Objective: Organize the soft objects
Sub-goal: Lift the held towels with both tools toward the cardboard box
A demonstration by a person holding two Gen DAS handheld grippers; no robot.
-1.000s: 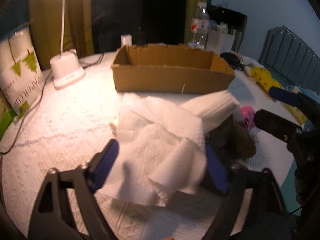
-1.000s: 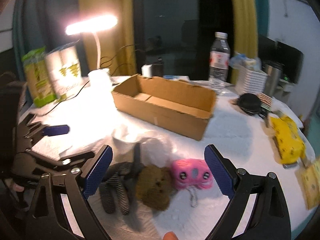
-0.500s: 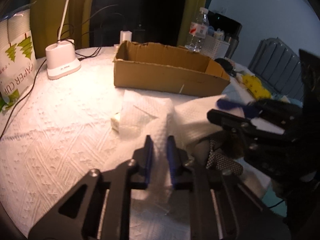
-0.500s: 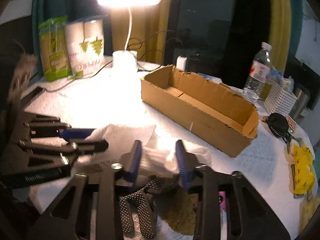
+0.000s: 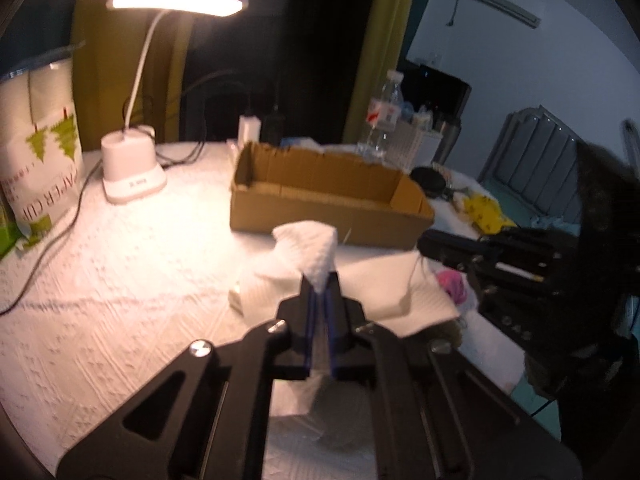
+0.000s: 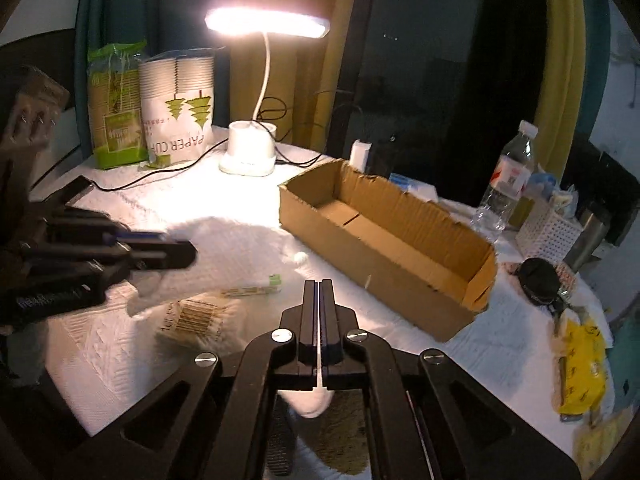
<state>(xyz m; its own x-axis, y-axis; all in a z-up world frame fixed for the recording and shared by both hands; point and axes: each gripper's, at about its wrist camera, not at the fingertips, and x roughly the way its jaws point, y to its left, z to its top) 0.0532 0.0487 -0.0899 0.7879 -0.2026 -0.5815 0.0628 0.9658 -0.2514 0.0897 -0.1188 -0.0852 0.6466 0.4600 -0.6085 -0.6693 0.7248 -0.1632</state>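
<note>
Two black two-finger tools work over a white embossed tabletop (image 5: 100, 300) lit by a white desk lamp (image 6: 252, 148). The left tool (image 5: 319, 288) has just clamped its blue-padded jaws onto a white paper towel (image 5: 312, 248), a crumpled peak of which stands up out of the tips while the rest of the sheet drapes to the tabletop below and to the right. The right tool (image 6: 319, 292) has likewise just closed, its jaws pressed on a thin white edge of the same towel, which bulges out beneath them. Under that tool, at the near edge of the tabletop, lie a brown fuzzy plush toy (image 6: 348, 440) and a dotted dark fabric piece (image 6: 280, 444). A pink plush toy (image 5: 452, 284) peeks out beside the towel. An open, shallow brown cardboard box (image 6: 384, 240) sits farther back, toward the tabletop's middle, apart from both tools.
</note>
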